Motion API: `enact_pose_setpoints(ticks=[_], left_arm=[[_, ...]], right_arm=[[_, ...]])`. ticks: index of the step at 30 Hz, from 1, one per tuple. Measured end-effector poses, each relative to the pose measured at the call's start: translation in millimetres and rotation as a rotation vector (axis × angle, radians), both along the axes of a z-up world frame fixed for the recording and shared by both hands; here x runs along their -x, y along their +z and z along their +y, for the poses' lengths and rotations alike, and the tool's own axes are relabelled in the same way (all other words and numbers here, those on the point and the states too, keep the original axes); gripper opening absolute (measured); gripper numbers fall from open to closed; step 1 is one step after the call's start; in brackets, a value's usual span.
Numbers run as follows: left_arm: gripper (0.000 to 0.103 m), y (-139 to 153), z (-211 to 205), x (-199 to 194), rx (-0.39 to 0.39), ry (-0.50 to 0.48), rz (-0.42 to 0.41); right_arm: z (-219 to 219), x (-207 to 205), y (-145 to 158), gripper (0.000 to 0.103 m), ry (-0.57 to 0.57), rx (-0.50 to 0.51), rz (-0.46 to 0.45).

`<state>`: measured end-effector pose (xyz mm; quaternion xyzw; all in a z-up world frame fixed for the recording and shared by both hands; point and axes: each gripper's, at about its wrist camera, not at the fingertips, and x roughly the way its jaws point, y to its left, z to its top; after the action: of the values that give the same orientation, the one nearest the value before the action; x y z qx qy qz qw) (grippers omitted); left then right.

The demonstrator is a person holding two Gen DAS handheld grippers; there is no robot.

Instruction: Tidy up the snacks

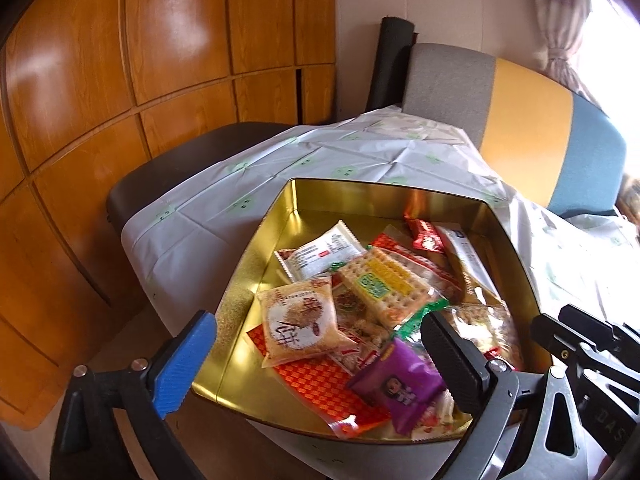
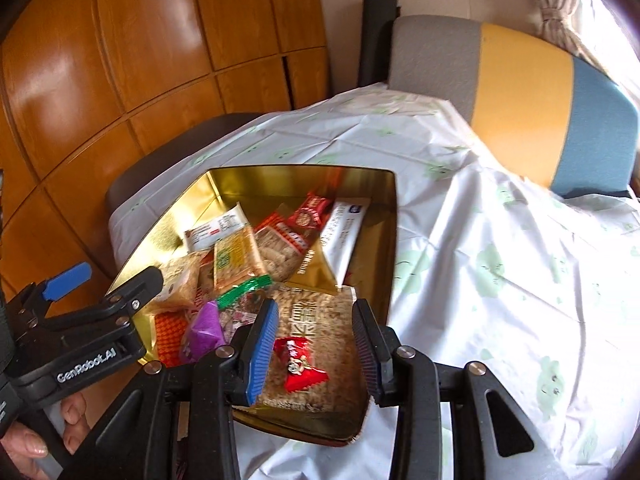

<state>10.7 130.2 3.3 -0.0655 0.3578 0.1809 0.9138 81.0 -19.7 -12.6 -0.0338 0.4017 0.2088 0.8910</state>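
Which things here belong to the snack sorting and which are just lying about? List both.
Part of the job:
gold tin
purple packet
cracker packet
small red candy
left hand-held gripper, open
right hand-held gripper, open

Just lying about:
tablecloth
striped chair
wooden cabinet
curtain

"GenRobot.AI" on left tool (image 2: 105,280) body; snack packet print too blurred to read.

A counter draped in a creased white plastic cloth printed with pale green figures (image 2: 500,248) carries one thing directly: a square gold metal tin (image 1: 256,280), open-topped, toward the cloth's seven o'clock corner. Bare cloth spreads from twelve to four o'clock.
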Motion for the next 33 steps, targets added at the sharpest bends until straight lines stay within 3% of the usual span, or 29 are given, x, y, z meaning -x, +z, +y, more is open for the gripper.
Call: enact_pose_setpoints(ticks=[13,33], left_arm=[[0.103,6,-31,11,-0.025,-0.046,-0.034],[0.103,8,-32,12,-0.026,-0.048,-0.038]], right_arm=[[-23,14,1,0.039,-0.099,0.025,-0.047],[-23,20,4,0.039,-0.103,0.02,-0.057]])
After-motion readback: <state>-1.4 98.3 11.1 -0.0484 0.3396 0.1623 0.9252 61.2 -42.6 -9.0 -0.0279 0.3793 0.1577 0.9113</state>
